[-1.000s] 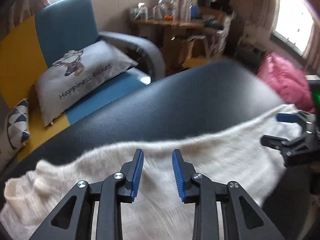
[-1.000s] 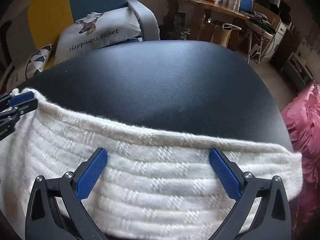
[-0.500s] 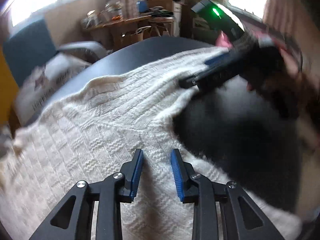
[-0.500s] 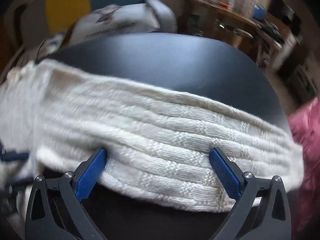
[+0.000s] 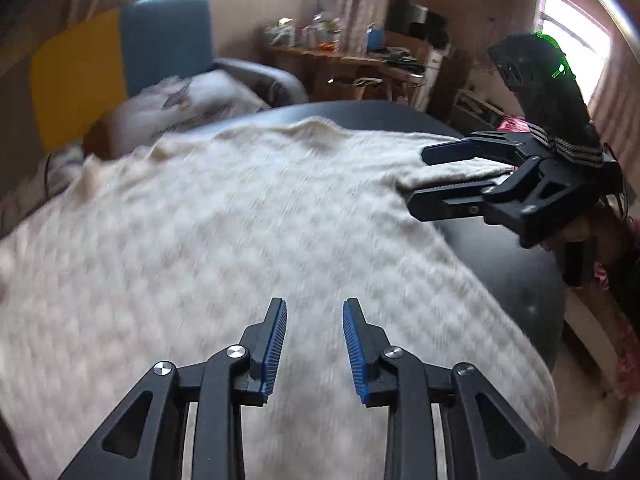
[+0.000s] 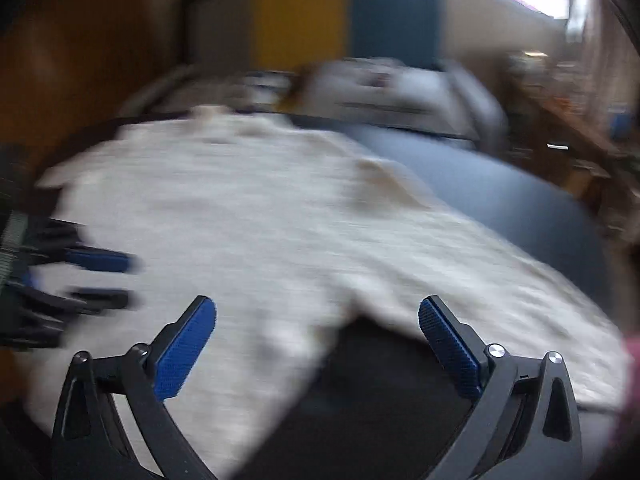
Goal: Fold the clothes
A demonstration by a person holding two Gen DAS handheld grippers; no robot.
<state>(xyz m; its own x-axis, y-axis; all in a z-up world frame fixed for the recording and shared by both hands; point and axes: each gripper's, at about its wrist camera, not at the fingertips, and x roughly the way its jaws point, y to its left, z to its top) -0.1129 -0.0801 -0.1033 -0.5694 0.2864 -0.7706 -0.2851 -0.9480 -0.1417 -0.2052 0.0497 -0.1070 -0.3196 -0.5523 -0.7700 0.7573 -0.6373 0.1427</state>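
A cream knit sweater [image 5: 240, 220] lies spread over the black table [image 5: 508, 264], blurred by motion. My left gripper [image 5: 314, 304] hovers over its near part, its blue pads apart with nothing pinched between them. To the right my right gripper [image 5: 420, 179] points in sideways at the sweater's right edge. In the right wrist view the sweater [image 6: 260, 220] fills the middle. My right gripper [image 6: 316, 306] stands wide open above a ragged edge of it, with bare table [image 6: 380, 400] showing below. My left gripper [image 6: 128, 280] is a blur at the left edge.
A yellow and blue sofa [image 5: 168, 52] with a printed pillow [image 5: 192, 100] stands behind the table. A cluttered wooden desk [image 5: 340, 56] is at the back. Pink fabric [image 5: 624, 344] lies right of the table's edge.
Both grippers have swept across the table. The sweater, a narrow band along the front a second ago, now covers much of the top. Neither gripper's jaw width has changed.
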